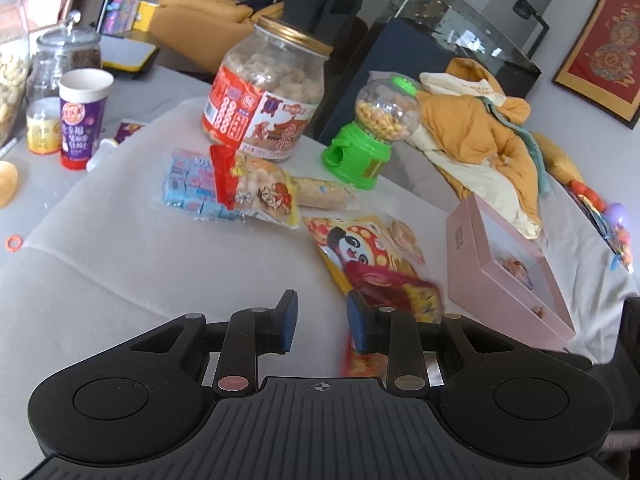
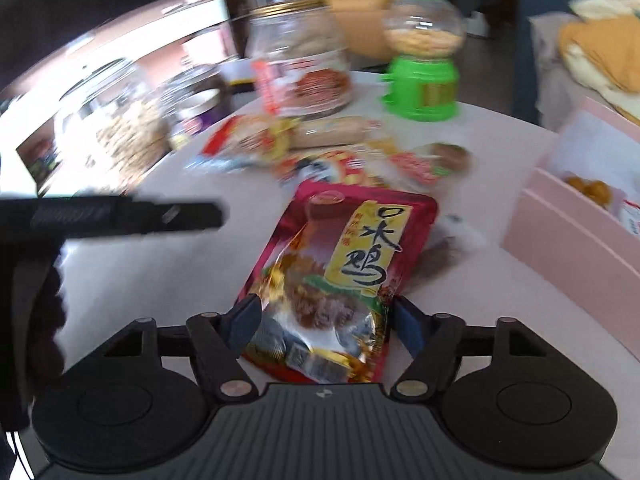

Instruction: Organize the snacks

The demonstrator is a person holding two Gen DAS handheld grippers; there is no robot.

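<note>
- Right gripper [image 2: 324, 322]: jaws pinch the near end of a glossy red foil snack pouch [image 2: 344, 264].
- Left gripper [image 1: 322, 322]: jaws slightly apart, empty, over the white cloth-covered surface [image 1: 120, 272].
- Beyond: yellow panda-print snack bag [image 1: 360, 252], open pink cardboard box [image 1: 504, 276], gold-lidded clear jar [image 1: 264, 96], green candy dispenser [image 1: 372, 136].
- Room behind: orange bedding [image 1: 480, 136], framed red picture [image 1: 604, 52].

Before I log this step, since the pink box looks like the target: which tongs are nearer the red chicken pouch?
Right. The right tongs straddle the red chicken pouch; the left tongs stand empty beside it, over the white cloth.
</note>
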